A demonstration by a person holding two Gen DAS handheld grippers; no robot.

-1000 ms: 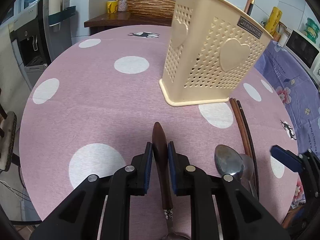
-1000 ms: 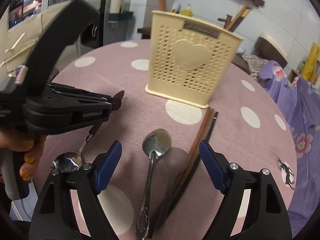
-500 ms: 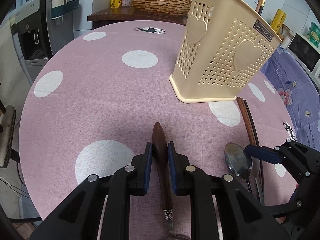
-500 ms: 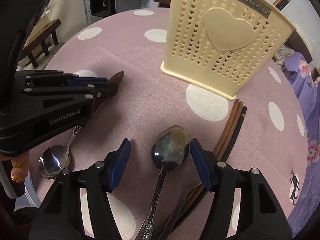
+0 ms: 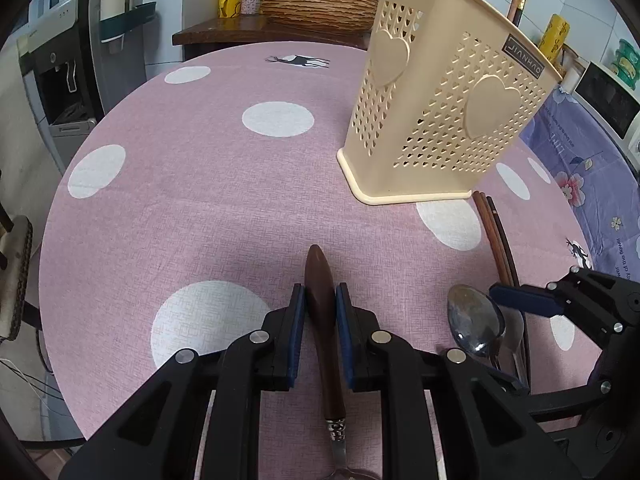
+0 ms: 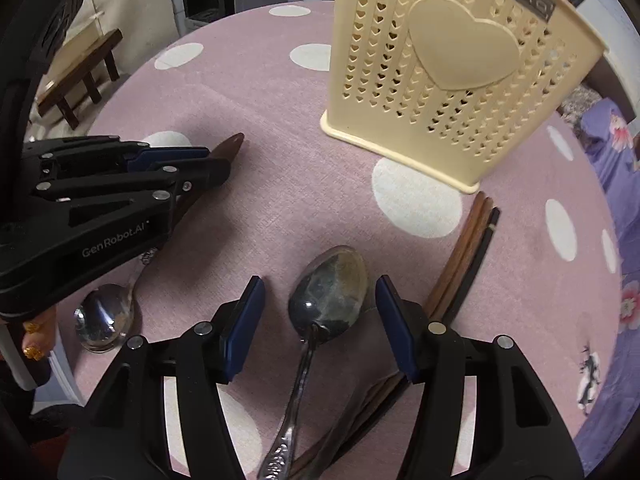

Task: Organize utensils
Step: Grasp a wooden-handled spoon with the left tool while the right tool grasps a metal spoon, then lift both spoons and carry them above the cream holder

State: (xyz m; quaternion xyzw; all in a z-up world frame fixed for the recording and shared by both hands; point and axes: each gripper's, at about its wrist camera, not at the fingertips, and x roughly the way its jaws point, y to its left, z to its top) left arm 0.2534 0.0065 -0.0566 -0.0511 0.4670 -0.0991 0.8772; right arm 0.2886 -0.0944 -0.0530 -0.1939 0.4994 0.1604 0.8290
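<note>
My left gripper [image 5: 320,308] is shut on the brown wooden handle of a spoon [image 5: 320,280]; its steel bowl [image 6: 105,316] rests on the pink dotted tablecloth. My right gripper [image 6: 320,300] is open, its blue pads on either side of a steel spoon [image 6: 330,292] that lies on the cloth. That spoon also shows in the left wrist view [image 5: 474,326]. Brown and black chopsticks [image 6: 466,248] lie to its right. A cream perforated utensil holder [image 5: 444,116] stands upright further back; it also shows in the right wrist view [image 6: 452,68].
The round table [image 5: 200,200] has a pink cloth with white dots. A purple floral cloth [image 5: 592,168] lies at the right. A wooden side table with a basket [image 5: 316,4] stands behind. A low wooden stool [image 6: 76,76] stands at the left.
My right gripper has moved forward and down so its open pads now flank the steel spoon's bowl. My left gripper has kept its hold on the wooden-handled spoon.
</note>
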